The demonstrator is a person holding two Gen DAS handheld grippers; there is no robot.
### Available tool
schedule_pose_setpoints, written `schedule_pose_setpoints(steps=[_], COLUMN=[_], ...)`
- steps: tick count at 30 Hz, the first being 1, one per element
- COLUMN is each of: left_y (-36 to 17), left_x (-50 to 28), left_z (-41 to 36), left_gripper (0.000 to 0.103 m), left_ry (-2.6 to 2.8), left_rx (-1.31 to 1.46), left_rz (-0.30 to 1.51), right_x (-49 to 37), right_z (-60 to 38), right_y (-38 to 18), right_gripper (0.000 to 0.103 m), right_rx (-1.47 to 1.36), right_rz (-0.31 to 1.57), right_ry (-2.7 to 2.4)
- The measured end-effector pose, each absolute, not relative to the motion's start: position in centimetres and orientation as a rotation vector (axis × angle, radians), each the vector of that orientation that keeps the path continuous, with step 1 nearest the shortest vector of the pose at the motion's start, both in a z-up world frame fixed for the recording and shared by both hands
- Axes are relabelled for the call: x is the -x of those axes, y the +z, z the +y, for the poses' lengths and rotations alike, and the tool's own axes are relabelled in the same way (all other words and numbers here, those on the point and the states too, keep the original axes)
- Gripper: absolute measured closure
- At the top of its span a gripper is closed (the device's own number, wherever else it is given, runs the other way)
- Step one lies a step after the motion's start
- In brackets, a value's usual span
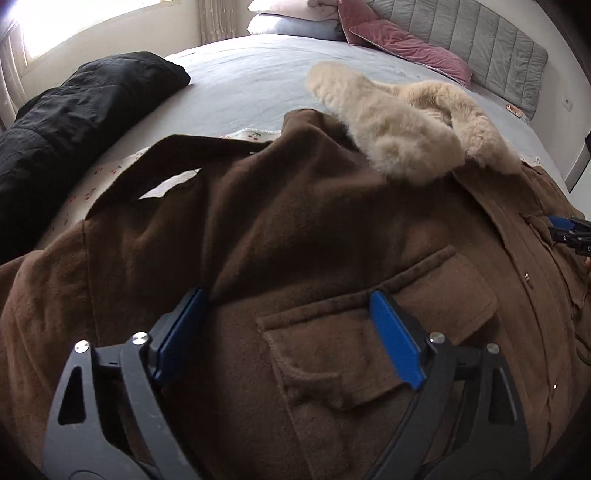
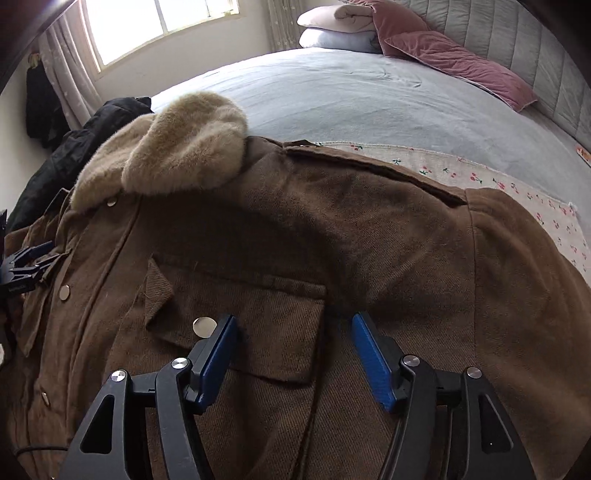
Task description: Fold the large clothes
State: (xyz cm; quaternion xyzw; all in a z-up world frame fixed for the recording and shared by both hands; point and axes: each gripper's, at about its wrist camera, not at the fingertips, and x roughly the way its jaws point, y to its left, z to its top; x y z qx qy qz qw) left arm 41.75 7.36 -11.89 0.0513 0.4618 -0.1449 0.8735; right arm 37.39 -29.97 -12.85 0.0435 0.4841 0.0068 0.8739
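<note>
Left wrist view: the left tongs (image 1: 288, 332) hang open over the brown coat (image 1: 258, 240), their blue pads spread to either side of a flap chest pocket (image 1: 369, 332) and gripping nothing. The coat lies front-up on the bed (image 1: 240, 81), on a cherry-print cloth (image 1: 110, 170) near the foot edge, its beige fur collar (image 1: 406, 125) pointing toward the headboard (image 1: 480, 40). A black garment (image 1: 74, 122) lies beside the coat along the bed's window-side edge. In the right wrist view the right tongs (image 2: 291, 350) are also open and empty, poised over the other flap pocket (image 2: 266, 325), one pad just beside its metal snap (image 2: 204, 326). Pink cushions (image 2: 443, 51) and stacked pillows (image 2: 332, 29) sit at the head of the bed.
</note>
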Motion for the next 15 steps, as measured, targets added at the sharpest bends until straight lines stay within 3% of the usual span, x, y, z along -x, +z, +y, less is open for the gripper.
schedule_pose_setpoints(steps=[3,8,15], left_y=[-9.6,-4.5,-2.3], left_x=[-41.4,-36.5,-29.2], left_z=[8.3,10.2,14.2], left_gripper=[0.013,0.013,0.013], left_ry=[-0.237,-0.310,-0.244], left_rx=[-0.035,0.076,0.180], left_rz=[1.052,0.996,1.043], right_x=[-35.8,-29.7,-21.5], right_z=[-30.3,-29.7,-30.1], right_y=[-10.7,-5.7,-2.7], right_gripper=[0.038,0.036,0.031], right_rx=[-0.128,-0.110,-0.116], right_rz=[1.050,1.010,1.000], right_ry=[-0.069,-0.049,-0.058])
